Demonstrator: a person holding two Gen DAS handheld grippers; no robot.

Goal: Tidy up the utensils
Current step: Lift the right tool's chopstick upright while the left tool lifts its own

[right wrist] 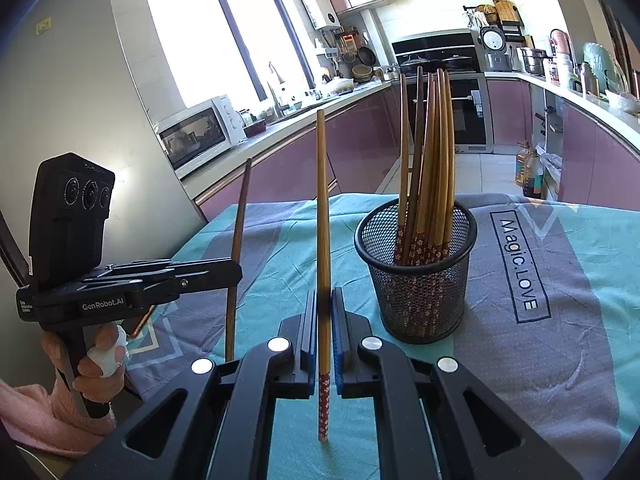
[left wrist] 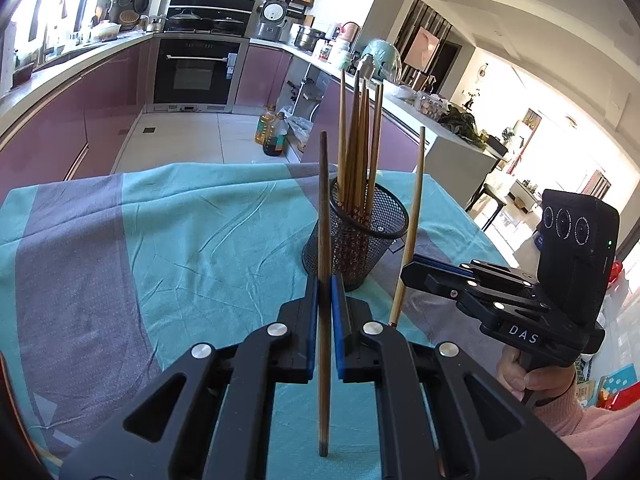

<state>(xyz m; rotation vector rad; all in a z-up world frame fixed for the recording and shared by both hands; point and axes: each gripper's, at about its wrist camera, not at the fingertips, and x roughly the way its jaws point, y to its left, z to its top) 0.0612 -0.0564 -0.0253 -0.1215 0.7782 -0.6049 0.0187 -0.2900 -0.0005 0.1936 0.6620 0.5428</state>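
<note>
A black mesh holder (right wrist: 416,276) stands on my teal-and-grey tablecloth (left wrist: 120,240), packed with upright wooden chopsticks (right wrist: 430,160), their red-patterned ends down. Just left of it, my left gripper (left wrist: 325,320) is clenched on a darker brown chopstick (left wrist: 324,240), held upright above the cloth. Beside it, my right gripper (right wrist: 324,328) pinches a paler chopstick (right wrist: 323,240), red floral end lowermost. A purple-fronted kitchen with a built-in oven (left wrist: 196,72) fills the background.
</note>
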